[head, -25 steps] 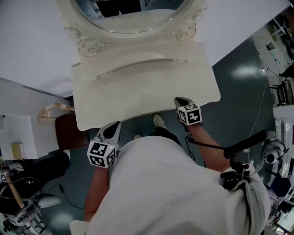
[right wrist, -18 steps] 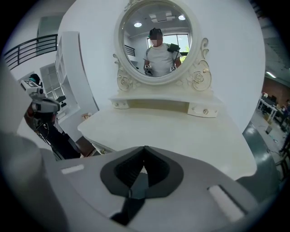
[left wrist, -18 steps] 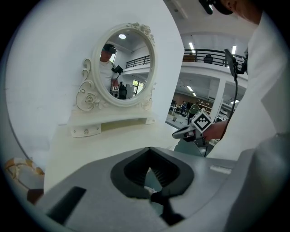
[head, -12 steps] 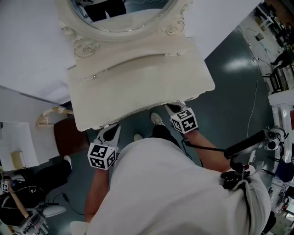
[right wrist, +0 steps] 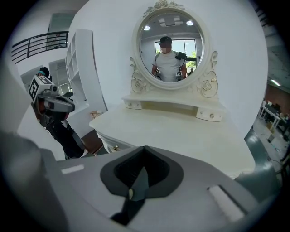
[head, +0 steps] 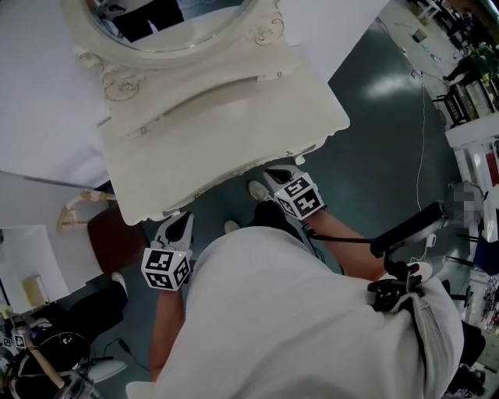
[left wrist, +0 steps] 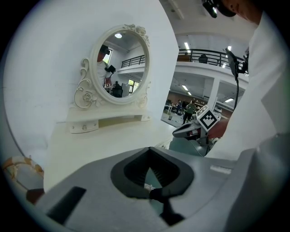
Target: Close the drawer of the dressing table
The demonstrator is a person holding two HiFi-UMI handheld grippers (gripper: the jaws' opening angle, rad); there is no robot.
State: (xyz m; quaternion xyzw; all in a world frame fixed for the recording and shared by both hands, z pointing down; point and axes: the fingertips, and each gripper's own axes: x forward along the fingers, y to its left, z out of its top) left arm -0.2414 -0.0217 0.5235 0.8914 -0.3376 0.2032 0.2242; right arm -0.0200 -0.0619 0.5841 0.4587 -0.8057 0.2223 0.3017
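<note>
White dressing table (head: 226,132): right gripper (head: 277,178) withdrawn off its top, left gripper (head: 179,224) just below the front edge — both jaw pairs closed, empty.

The flat top of the cream-white dressing table (head: 234,136) gives open passage up to the low raised shelf (head: 207,93) and the oval carved-frame mirror (head: 168,19) at its back. Left of the table a brown-seated stool (head: 113,238) blocks the way. Right of it the dark-green floor (head: 378,156) is open.

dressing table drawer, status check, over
Left gripper shut, empty; right gripper shut, empty. Drawer front tucked under tabletop, looks closed. Nothing blocking it in view.
</note>
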